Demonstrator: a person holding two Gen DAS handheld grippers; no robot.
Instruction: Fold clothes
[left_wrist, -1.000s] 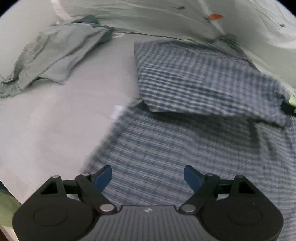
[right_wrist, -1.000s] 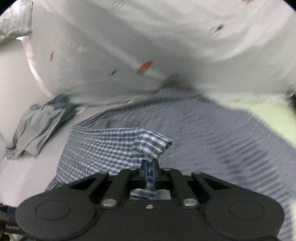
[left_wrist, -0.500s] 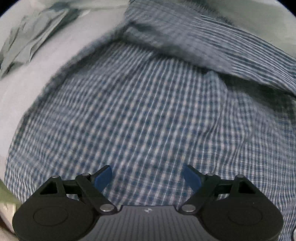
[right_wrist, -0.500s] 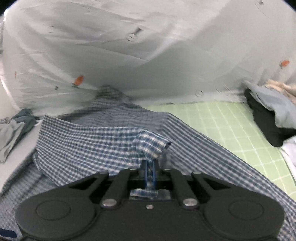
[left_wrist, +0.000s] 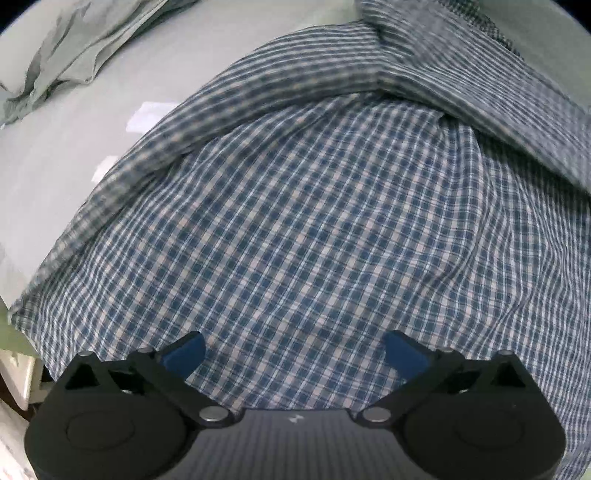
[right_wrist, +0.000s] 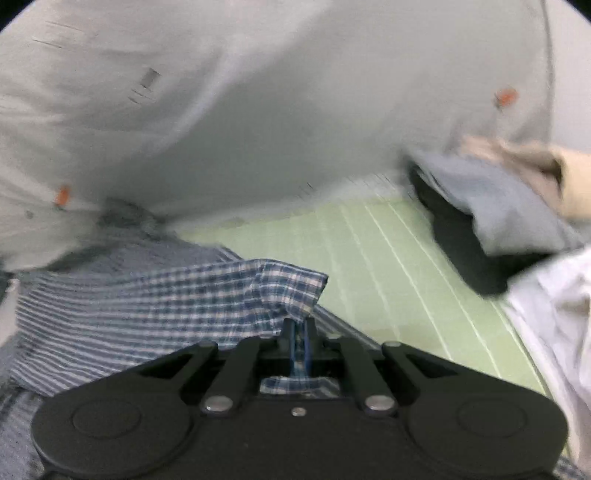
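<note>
Blue-and-white checked cotton shirt: spread beneath left gripper, jaws opening, empty; corner clenched in right gripper jaws.

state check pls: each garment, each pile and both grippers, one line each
plaid shirt: spread out, one part folded over, corner lifted by the right gripper
left hand-held gripper: jaws opening, wide apart above the shirt, nothing between them
right hand-held gripper: shut on a corner of the plaid shirt
grey-green garment: crumpled, lying apart from the shirt
clothes pile: heaped, unfolded, blurred
</note>
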